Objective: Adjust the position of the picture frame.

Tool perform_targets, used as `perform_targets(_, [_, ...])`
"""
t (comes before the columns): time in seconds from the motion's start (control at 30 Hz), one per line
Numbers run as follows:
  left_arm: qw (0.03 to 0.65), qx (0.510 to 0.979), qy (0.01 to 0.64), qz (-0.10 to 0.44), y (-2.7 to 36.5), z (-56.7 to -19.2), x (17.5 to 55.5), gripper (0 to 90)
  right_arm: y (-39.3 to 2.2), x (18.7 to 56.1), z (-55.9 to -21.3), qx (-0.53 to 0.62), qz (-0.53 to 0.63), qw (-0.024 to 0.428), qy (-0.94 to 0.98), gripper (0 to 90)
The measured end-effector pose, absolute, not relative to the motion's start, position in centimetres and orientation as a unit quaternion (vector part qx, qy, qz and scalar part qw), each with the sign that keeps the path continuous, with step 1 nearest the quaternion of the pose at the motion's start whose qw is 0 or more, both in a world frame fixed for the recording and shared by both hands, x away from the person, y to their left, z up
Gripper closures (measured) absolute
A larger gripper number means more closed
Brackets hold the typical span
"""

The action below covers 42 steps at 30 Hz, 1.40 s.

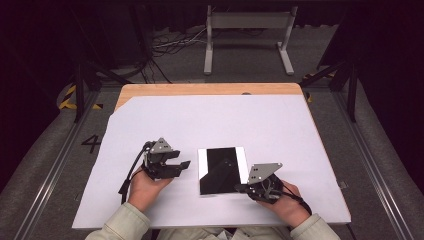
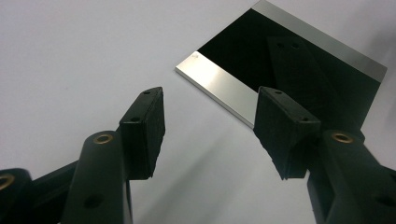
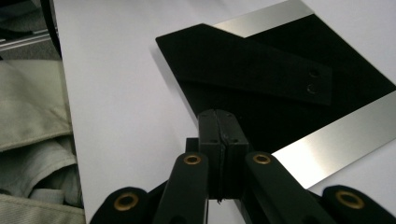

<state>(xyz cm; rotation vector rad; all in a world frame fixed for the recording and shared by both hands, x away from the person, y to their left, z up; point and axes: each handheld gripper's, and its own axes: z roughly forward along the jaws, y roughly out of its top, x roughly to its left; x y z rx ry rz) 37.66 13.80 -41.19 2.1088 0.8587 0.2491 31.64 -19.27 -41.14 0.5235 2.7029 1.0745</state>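
At the lower centre of the frame a dark mirror-like plate (image 1: 222, 170) lies flat on the white table (image 1: 280, 125), not yet lifted, between my left claw (image 1: 181, 165), jaws apart and empty, and my right claw (image 1: 242, 188), jaws together at its near corner.

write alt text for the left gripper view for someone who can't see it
Two black jaws of the left tool stand wide apart with nothing between them, pointing at a flat mirror-like black panel with silver strips along two opposite edges. The panel lies on a white table surface, just beyond the jaw tips.
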Motion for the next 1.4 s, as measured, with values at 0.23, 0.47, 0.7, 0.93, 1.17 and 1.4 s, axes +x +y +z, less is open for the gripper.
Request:
perform_targets(0.23, [0.41, 0.839, 0.343, 0.098, 13.7, -41.3, 37.8, 41.2, -18.9, 31.5, -42.3, 0.173, 0.333, 0.091, 0.922, 89.6])
perform_targets(0.47, [0.407, 0.841, 0.34, 0.104, 13.6, -41.4, 37.8, 40.4, -19.0, 31.7, -42.9, 0.174, 0.316, 0.095, 0.928, 89.6])
perform_targets(0.7, [0.408, 0.841, 0.34, 0.107, 13.6, -41.5, 37.8, 38.4, -19.1, 31.9, -43.2, 0.176, 0.302, 0.1, 0.932, 89.8])
perform_targets(0.93, [0.434, 0.819, 0.366, 0.085, 13.9, -41.6, 38.2, 39.8, -19.1, 31.9, -43.2, 0.171, 0.298, 0.101, 0.933, 90.0])
perform_targets(1.17, [0.396, 0.84, 0.352, 0.114, 13.9, -41.8, 38.2, 40.5, -19.3, 32.1, -43.2, 0.182, 0.294, 0.112, 0.932, 90.0])
perform_targets(1.4, [0.38, 0.848, 0.349, 0.124, 13.8, -41.3, 38.2, 49.9, -19.8, 33.0, -43.2, 0.2, 0.296, 0.116, 0.927, 90.0])
